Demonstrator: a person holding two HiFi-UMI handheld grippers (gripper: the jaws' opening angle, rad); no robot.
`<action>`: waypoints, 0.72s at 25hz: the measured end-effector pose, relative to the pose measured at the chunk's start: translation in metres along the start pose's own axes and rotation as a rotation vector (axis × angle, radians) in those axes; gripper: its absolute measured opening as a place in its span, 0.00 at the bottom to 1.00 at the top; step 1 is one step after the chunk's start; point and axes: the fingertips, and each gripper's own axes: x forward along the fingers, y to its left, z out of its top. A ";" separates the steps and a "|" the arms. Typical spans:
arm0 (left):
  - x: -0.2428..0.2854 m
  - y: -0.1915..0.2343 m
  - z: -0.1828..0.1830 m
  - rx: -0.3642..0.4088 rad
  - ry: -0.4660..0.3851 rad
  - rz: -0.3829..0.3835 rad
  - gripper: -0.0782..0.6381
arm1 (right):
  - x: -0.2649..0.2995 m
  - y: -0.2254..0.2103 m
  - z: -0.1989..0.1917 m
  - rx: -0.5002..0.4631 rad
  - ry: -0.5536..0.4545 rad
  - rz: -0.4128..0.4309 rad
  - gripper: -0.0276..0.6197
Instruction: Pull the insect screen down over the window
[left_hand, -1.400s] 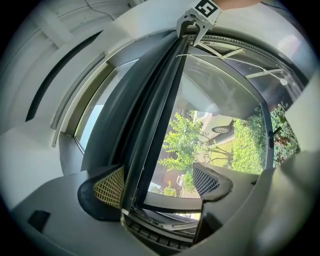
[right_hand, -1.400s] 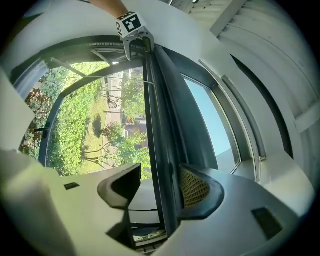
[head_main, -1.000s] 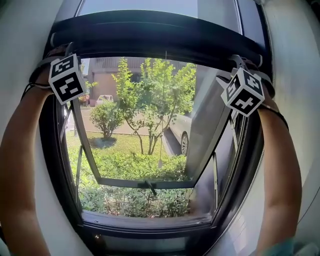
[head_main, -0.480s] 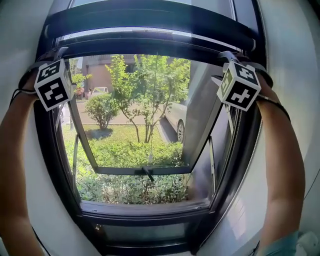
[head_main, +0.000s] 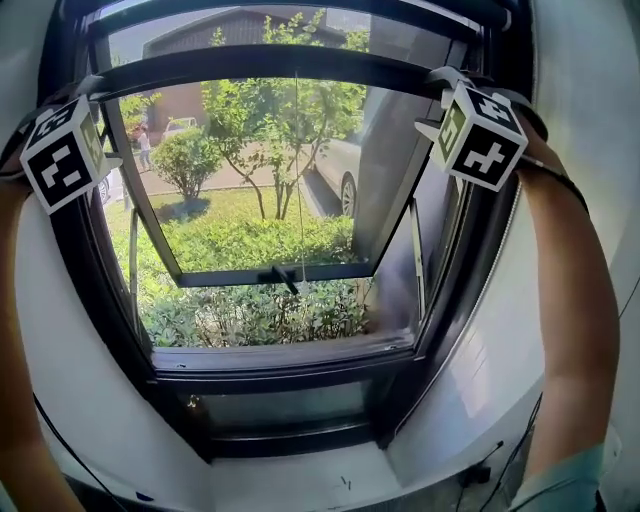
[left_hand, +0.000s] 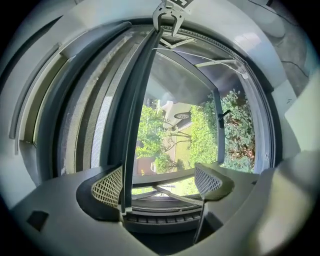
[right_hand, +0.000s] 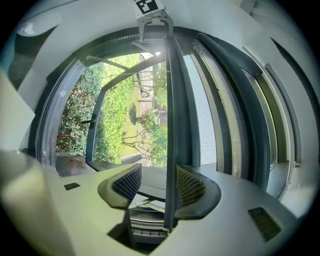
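The insect screen's dark pull bar (head_main: 280, 60) spans the window frame (head_main: 455, 300) near the top of the head view. My left gripper (head_main: 92, 92) reaches its left end and my right gripper (head_main: 448, 82) its right end. In the left gripper view the bar (left_hand: 135, 115) runs between the jaws against the left pad (left_hand: 107, 186), and the left gripper (left_hand: 157, 182) is open wide. In the right gripper view the bar (right_hand: 171, 115) lies against the right pad (right_hand: 191, 186), the right gripper (right_hand: 159, 185) is open, and the other pad stays apart. Grey mesh (left_hand: 100, 125) (right_hand: 205, 115) shows behind the bar.
The glass sash (head_main: 270, 272) is tilted outward, with a dark handle (head_main: 283, 278) on its lower rail. A thin cord (head_main: 298, 170) hangs down the middle. Below are the sill (head_main: 280, 355) and a white wall with a cable (head_main: 490, 460). Bushes and a parked car lie outside.
The pull bar and both grippers have come down the frame, and more screen shows above the bar. The head view has tipped lower, showing the sill and wall.
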 end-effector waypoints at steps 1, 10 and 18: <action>-0.001 -0.005 0.001 0.005 -0.004 -0.009 0.73 | -0.001 0.005 0.000 0.002 -0.001 0.009 0.38; -0.002 -0.075 -0.009 0.025 0.010 -0.155 0.73 | -0.005 0.072 0.002 -0.029 0.005 0.143 0.38; -0.004 -0.144 -0.022 0.055 0.064 -0.281 0.72 | -0.010 0.136 0.004 -0.084 0.017 0.276 0.36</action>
